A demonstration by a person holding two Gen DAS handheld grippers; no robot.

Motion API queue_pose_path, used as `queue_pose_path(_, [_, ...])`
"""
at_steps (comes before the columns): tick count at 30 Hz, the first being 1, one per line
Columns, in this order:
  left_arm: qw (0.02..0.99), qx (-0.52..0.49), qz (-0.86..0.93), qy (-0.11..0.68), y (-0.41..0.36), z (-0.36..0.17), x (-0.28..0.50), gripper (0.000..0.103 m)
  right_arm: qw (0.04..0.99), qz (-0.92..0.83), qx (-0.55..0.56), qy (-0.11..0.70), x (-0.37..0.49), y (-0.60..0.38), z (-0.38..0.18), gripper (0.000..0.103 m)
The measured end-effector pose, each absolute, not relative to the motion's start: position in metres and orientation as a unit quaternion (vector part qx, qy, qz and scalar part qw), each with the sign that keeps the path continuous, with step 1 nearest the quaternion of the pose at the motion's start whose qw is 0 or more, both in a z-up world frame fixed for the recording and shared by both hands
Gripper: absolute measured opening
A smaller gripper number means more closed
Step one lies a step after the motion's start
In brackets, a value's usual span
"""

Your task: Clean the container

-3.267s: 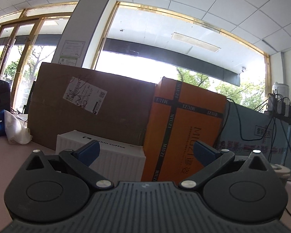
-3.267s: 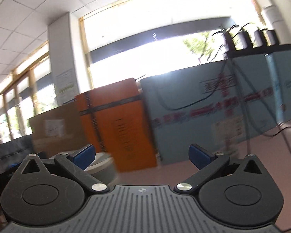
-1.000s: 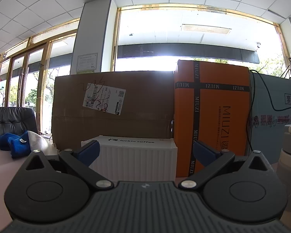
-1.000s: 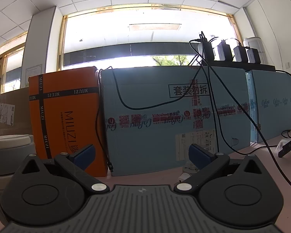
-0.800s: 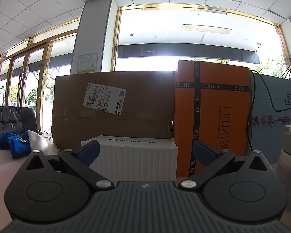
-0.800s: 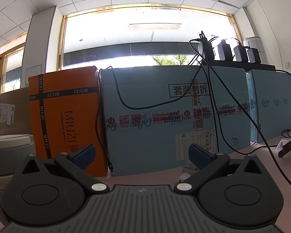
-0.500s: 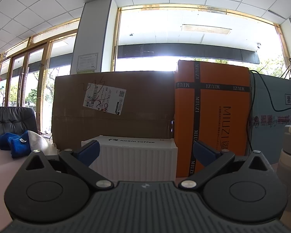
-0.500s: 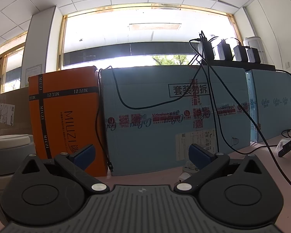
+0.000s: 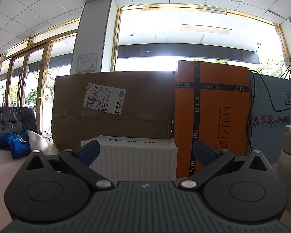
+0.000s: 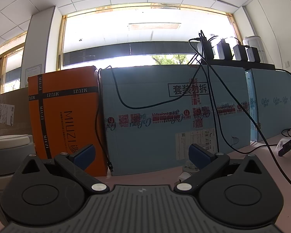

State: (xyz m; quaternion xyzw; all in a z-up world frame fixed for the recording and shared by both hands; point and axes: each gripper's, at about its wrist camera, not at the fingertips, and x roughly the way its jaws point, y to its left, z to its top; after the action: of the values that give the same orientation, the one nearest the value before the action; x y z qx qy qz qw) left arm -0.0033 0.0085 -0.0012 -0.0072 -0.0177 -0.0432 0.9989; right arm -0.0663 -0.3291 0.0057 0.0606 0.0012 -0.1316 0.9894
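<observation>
A grey lidded container stands on the pink table at the right edge of the left wrist view; it also shows at the left edge of the right wrist view. It sits between my two grippers. My left gripper is open and empty, low over the table, facing a white ribbed box. My right gripper is open and empty, facing a light blue carton. A blue cloth lies at the far left beside white plastic.
A brown cardboard box, an orange MIUZI box and blue cartons form a wall along the table's back. Black cables hang from chargers on the cartons. A small white object lies on the table. A black chair stands left.
Both grippers swung round and levelled since 3.3 s ago, bringing the grey container into both views. Over the last second nothing has moved.
</observation>
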Motion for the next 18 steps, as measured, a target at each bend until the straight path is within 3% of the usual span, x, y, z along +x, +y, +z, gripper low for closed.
queue_pose_path(18, [0.999,-0.008,-0.043,-0.018,0.0095,-0.0015,-0.0047,0.103,0.989,-0.132,0.062,0.002,-0.0657,-0.3288,0.0056,0.103])
